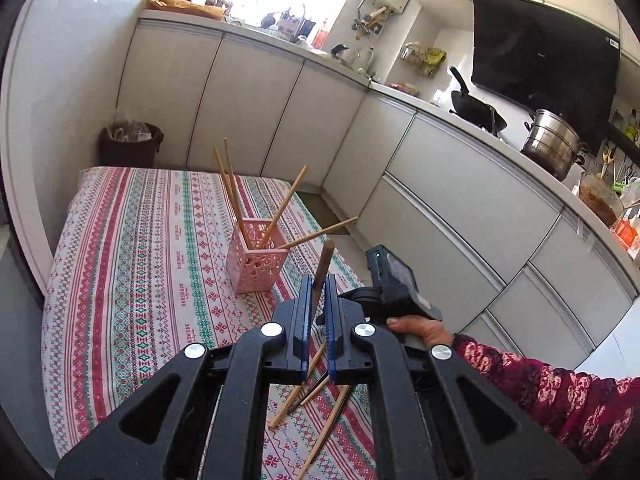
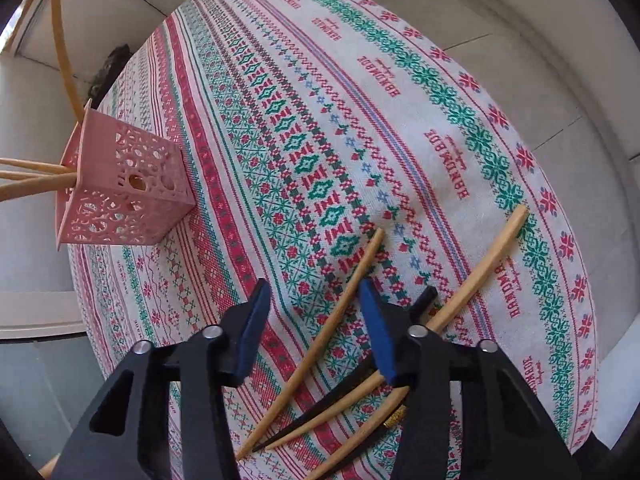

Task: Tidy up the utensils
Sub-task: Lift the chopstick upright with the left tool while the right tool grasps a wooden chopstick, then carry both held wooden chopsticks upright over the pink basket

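So, roughly halfway I'd say. The worktop (image 1: 120, 240), with its striped red-and-green cloth, fills most of both views, kitchen cabinets running behind it. Toward the middle sits the pink basket (image 1: 256, 258) with four pale chopsticks (image 1: 234, 196) already standing in it, leaning every which way, so that part's done. Near the worktop's front edge there's a loose pile of chopsticks (image 2: 320, 364) left to sort, several pale ones plus at least one black, lying crossed over each other. My left tool (image 1: 319, 292) is clamped tight on a dark brown chopstick (image 1: 323, 266), held up in the air on the near side of the basket, looks ready to drop in. My right tool (image 2: 310, 326) hangs right over the pile, jaws partway apart and straddling one pale stick, not pinching it yet as far as I can see.
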`<state>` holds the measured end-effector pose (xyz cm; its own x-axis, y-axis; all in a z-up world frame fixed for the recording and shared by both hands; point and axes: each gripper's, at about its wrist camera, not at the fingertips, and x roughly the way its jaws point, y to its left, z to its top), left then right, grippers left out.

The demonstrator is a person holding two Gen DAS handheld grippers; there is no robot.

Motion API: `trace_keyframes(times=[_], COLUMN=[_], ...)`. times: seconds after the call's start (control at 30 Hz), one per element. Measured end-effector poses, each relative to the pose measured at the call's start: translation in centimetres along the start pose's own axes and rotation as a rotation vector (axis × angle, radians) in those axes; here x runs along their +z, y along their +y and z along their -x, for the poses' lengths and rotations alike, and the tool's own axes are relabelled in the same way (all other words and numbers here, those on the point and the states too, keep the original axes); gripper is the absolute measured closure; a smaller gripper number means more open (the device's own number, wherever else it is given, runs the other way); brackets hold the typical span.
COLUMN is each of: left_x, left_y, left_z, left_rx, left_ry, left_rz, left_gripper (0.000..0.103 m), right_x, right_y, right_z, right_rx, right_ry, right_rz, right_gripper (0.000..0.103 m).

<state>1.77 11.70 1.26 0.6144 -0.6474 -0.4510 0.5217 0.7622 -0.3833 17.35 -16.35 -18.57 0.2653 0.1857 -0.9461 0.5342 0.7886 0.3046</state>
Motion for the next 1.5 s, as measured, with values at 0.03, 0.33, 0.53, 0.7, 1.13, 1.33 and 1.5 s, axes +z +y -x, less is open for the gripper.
trace_keyframes(times=[0.03,0.33,0.53,0.7,1.13,1.33,1.5], left_x=[0.2,0.6,0.7,0.8,1.0,1.2,1.1], left_y=[0.1,1.4,1.5,1.2,0.5,1.5,2.2], left_z=[0.6,3.6,4.3,4.2,3.9,4.6,5.2], left_rx=[0.001,0.029,0.054,0.078,0.089,0.081,0.085], left_ry=[-0.020,-0.090,-0.121,-0.156,-0.162,-0.177,-0.179], left_rz=[0.006,0.037,0.049,0.057,0.045,0.064,0.077], left_gripper=[0.098,0.098,0.098,0.098,0.098,0.098,0.098], right_x=[-0.1,-3.7,-8.1,-9.9,-5.0,-4.7,-5.6], right_y=[0.3,0.6,2.0,2.6,3.3,5.3,8.0], right_z=[-0.3,2.2,7.9,13.0,3.2,-1.3,-2.2], right_rx=[-0.004,0.164,0.255,0.306,0.078,-0.052,-0.157], right_ry=[-0.011,-0.168,-0.323,-0.440,-0.021,0.000,-0.076], right_rz=[0.003,0.074,0.241,0.338,0.187,0.187,0.226], right_gripper=[0.085,0.094,0.094,0.094,0.068,0.068,0.063])
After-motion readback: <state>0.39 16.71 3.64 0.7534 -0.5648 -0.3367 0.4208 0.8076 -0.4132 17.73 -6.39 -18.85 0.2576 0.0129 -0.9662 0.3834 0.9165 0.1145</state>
